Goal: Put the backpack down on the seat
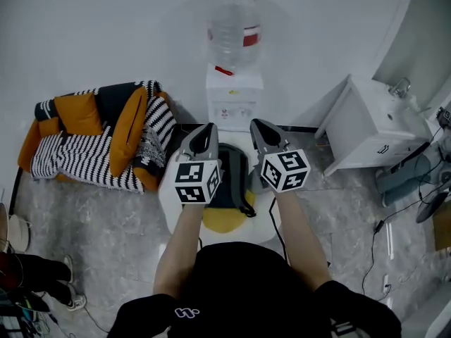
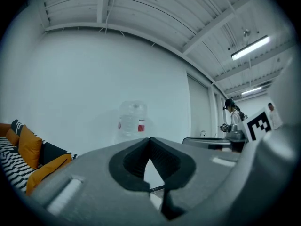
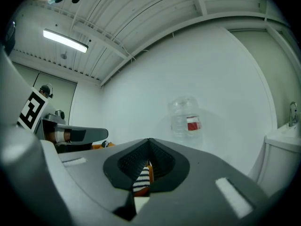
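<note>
1. The left gripper [image 1: 206, 128] and the right gripper [image 1: 258, 124] are held level, side by side, and aim at the water dispenser [image 1: 234, 97]. In each gripper's own view the jaws meet at the tips with nothing clamped between them, so both tools are closed and empty.
2. The backpack [image 1: 232, 180], dark with a yellow lower part, lies just in front of the water dispenser, on the white round seat [image 1: 171, 210]. It sits below the two grippers and between them. Neither tool appears to touch it, so I judge it is already set down and needs no support.
3. The grippers hang above the bag rather than on it. That fits hands that have let go, with the seat taking the weight.
4. The backpack looks closed from above, and I cannot tell what is inside.
5. The clear bottle [image 1: 234, 30] stands upside down on top of the water dispenser, and no water level can be made out in it.
6. The sofa [image 1: 91, 143] to the left of the water dispenser holds orange, dark and striped cushions.
7. The white cabinet [image 1: 366, 122] to its right has a sink with a tap on top.
</note>
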Tool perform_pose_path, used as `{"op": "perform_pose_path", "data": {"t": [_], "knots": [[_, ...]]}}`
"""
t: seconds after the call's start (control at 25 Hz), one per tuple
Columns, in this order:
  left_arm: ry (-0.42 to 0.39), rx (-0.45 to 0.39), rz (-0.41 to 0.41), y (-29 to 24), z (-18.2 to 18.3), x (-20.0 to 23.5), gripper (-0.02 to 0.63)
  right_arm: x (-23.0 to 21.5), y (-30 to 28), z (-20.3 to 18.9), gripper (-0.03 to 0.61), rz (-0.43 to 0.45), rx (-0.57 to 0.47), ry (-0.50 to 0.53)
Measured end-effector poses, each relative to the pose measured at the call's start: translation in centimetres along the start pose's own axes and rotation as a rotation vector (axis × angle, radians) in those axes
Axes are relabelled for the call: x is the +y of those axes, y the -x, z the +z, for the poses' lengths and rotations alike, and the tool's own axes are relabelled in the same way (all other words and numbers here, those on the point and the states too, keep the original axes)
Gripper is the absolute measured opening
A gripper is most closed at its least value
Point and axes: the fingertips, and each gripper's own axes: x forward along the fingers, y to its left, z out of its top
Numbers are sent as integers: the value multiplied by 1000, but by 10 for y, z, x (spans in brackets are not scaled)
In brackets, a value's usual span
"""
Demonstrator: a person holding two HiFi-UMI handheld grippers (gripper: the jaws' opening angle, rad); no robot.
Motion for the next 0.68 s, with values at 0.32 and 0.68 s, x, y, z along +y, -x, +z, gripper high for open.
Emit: {"op": "perform_pose_path", "data": {"t": [0.32, 0.68], "knots": [[11, -16, -14, -7, -1, -5, -2, -5, -4, 1, 6, 3, -5, 10], [20, -15, -12, -22, -2, 0, -2, -13, -17, 2, 6, 13, -4, 10]]}}
